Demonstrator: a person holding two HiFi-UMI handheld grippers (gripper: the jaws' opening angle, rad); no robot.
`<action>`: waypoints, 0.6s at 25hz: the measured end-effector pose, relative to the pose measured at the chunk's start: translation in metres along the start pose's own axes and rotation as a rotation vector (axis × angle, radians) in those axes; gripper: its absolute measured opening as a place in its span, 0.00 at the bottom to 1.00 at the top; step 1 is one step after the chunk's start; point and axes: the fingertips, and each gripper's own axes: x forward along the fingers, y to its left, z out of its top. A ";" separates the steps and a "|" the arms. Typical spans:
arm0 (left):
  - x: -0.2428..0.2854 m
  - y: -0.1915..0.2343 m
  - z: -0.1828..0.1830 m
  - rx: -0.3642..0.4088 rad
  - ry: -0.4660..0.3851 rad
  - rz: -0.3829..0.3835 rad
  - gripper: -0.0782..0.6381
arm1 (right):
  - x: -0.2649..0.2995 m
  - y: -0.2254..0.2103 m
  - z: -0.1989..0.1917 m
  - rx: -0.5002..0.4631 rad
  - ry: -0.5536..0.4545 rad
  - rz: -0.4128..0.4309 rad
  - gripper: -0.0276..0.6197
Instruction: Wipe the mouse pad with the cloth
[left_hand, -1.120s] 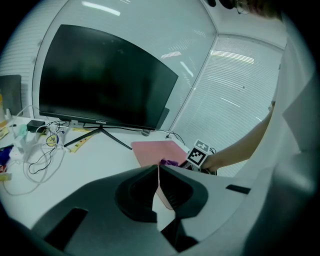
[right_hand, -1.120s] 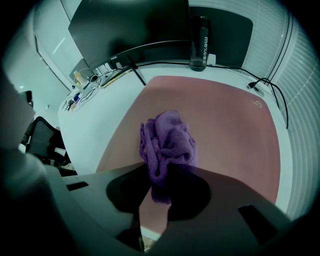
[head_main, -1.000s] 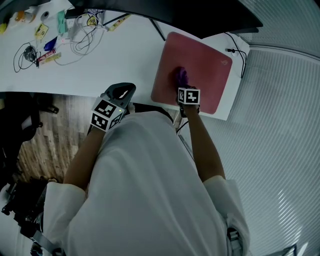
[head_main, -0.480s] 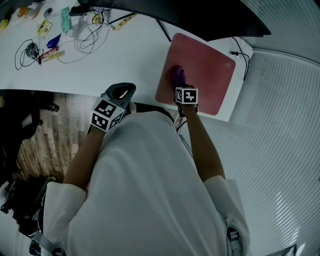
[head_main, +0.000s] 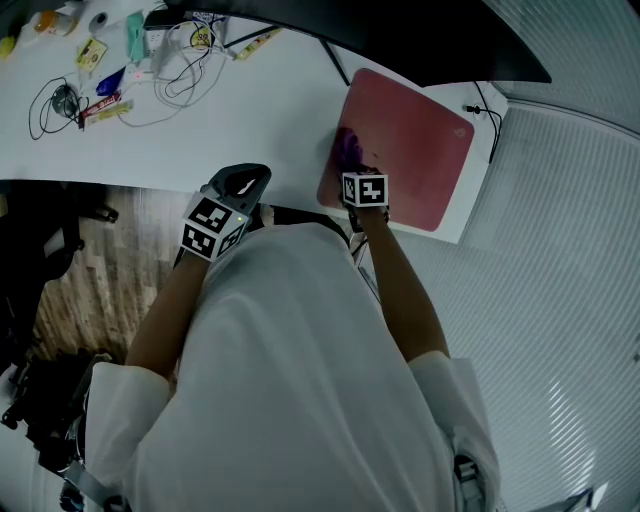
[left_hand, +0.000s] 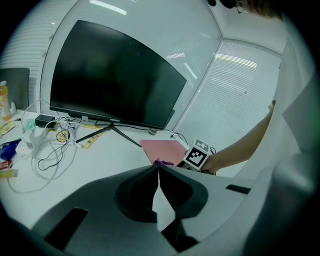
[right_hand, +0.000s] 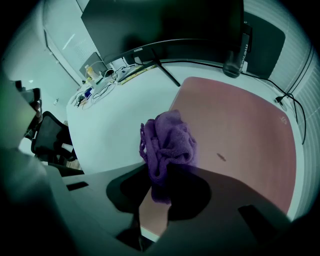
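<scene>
My right claw (right_hand: 159, 172) is clamped on a bunched purple cloth (right_hand: 167, 142), jaws narrow with a tail of it pinched between them. The bulk of the cloth bulges out ahead of the tips. It is pressed down at the left edge of the pink mouse pad (right_hand: 240, 130), part of it seemingly hanging over onto the white desk (right_hand: 115, 125). In the head view the right claw (head_main: 352, 165) sits at the pad's near-left side, with the cloth (head_main: 348, 150) just past it. My left claw (left_hand: 158, 170) has its jaws together on nothing and is held off the desk's near edge, close to my body, well apart from the pad (head_main: 410, 140).

Most of the pad looks unwiped to the right. A small dark speck (right_hand: 220, 157) lies near the cloth, not under it.

Risks, as I judge them:
- Only a tail is gripped, so drag on the pad could pull the cloth out.
- Nothing pins the pad, so a hard push could slide it toward the desk's right edge, which is close.
- Going further left just wipes the desk.
- The thin cable (right_hand: 292, 107) at the far right corner could snag on a long stroke.
</scene>
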 end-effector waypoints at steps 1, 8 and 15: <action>-0.001 0.002 0.000 -0.001 0.000 0.000 0.14 | 0.001 0.002 0.001 -0.002 0.002 0.000 0.19; -0.005 0.019 0.002 -0.009 -0.002 -0.008 0.14 | 0.003 0.010 0.005 0.017 0.009 0.001 0.19; -0.008 0.035 0.006 -0.004 -0.008 -0.022 0.14 | 0.003 0.014 0.008 0.036 0.032 0.007 0.19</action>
